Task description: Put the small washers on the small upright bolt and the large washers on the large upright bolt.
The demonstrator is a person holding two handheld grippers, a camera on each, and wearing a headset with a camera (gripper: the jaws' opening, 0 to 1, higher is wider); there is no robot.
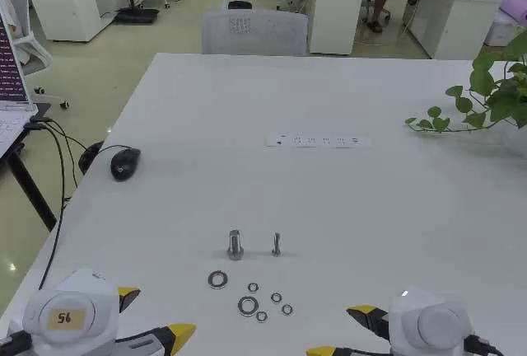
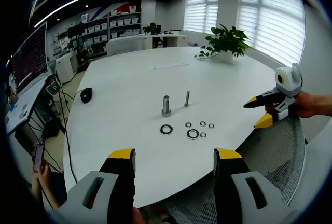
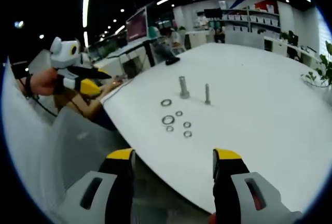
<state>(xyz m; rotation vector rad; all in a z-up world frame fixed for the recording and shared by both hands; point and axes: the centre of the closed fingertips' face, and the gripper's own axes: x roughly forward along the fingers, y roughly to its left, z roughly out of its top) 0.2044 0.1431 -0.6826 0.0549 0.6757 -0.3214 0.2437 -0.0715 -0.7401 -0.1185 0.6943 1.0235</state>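
Lower centre of the head view, the large bolt (image 1: 235, 245) stands upright, head down, on the white bench (image 1: 329, 199). The thin small bolt (image 1: 277, 245) stands just right of it. Below them, two large washers (image 1: 217, 279) and four small washers (image 1: 277, 297) lie flat and scattered, all off the bolts.

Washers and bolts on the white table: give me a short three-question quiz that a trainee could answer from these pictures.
1. True or false: a washer already sits on the small bolt.
2. How many washers lie loose on the table? A: four. B: six. C: eight.
3. Fill in the missing word: in the head view, the large bolt stands to the ___ of the small bolt.

Key: 1 false, since both bolts are bare. 2 B, two large and four small. 3 left.
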